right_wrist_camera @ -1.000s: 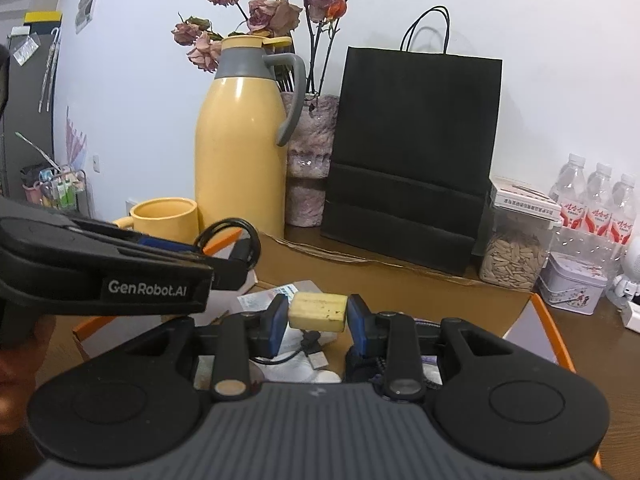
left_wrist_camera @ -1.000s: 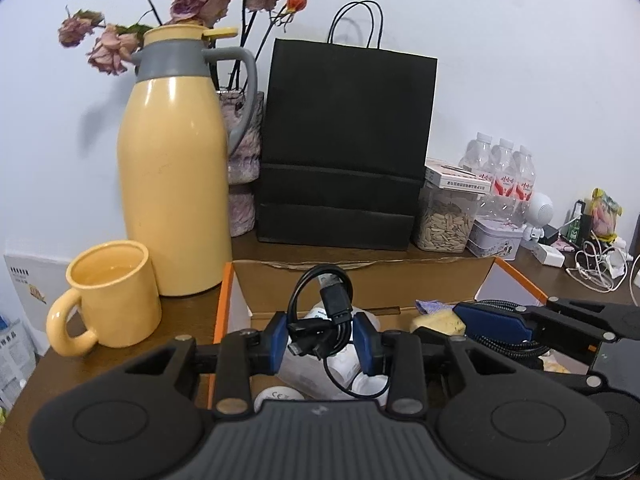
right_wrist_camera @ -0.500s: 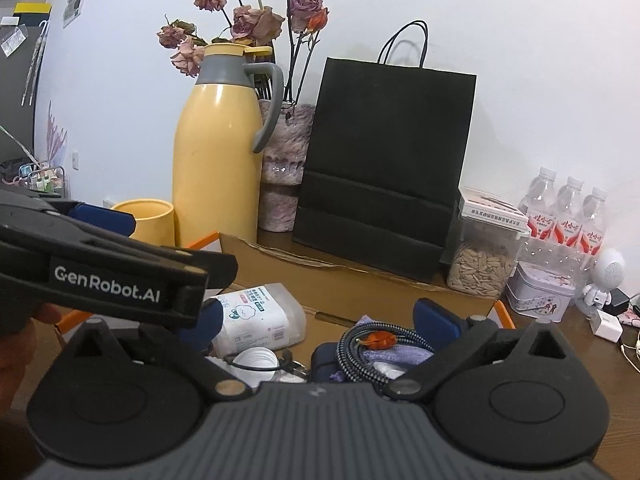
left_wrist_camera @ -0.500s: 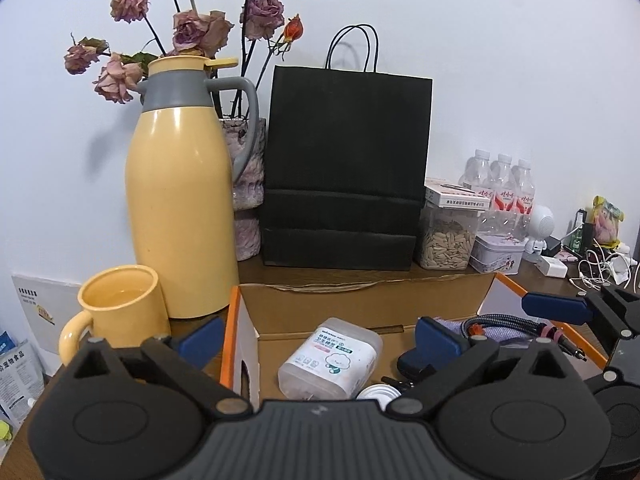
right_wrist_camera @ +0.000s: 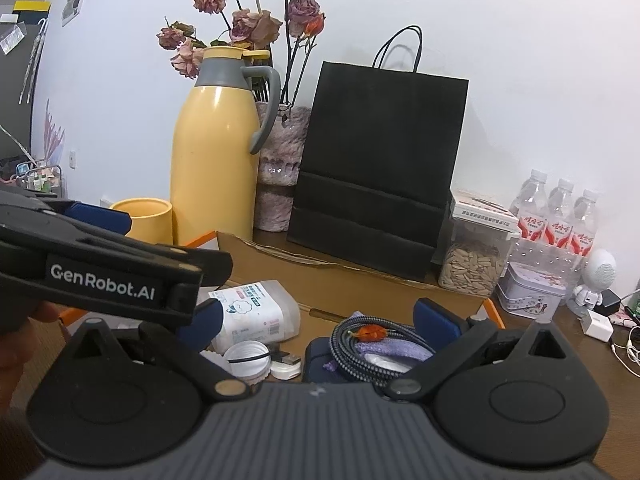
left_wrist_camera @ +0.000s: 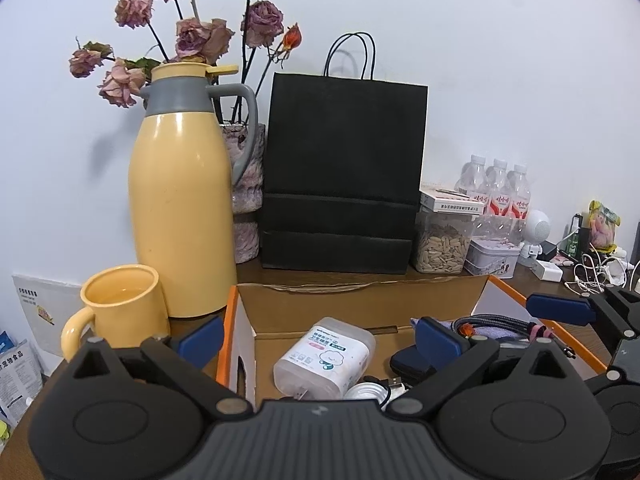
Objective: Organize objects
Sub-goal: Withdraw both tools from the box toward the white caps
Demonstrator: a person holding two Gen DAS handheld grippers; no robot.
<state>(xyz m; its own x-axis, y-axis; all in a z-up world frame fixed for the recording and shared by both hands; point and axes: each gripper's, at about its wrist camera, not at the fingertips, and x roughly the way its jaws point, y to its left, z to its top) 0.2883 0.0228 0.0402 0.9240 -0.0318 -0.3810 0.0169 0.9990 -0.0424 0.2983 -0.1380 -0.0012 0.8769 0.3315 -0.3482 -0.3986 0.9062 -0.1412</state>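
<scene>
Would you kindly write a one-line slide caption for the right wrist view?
Open right tool above a cardboard box holding a coiled cable and wipes pack; yellow thermos behind.

The left gripper [left_wrist_camera: 318, 338] is hovering over an open cardboard box with orange edges [left_wrist_camera: 362, 305], its blue-padded jaws standing wide apart with nothing between them. Inside the box a translucent plastic container with a white printed label [left_wrist_camera: 325, 357] is lying on its side, beside a coiled braided cable [left_wrist_camera: 494, 323]. A tall yellow thermos jug with a grey collar and handle [left_wrist_camera: 184, 200] is standing behind a yellow mug [left_wrist_camera: 122, 306], and a black paper bag [left_wrist_camera: 340, 168] is standing upright against the wall. The right gripper's blue-padded finger [left_wrist_camera: 560, 309] is reaching in from the right.
</scene>
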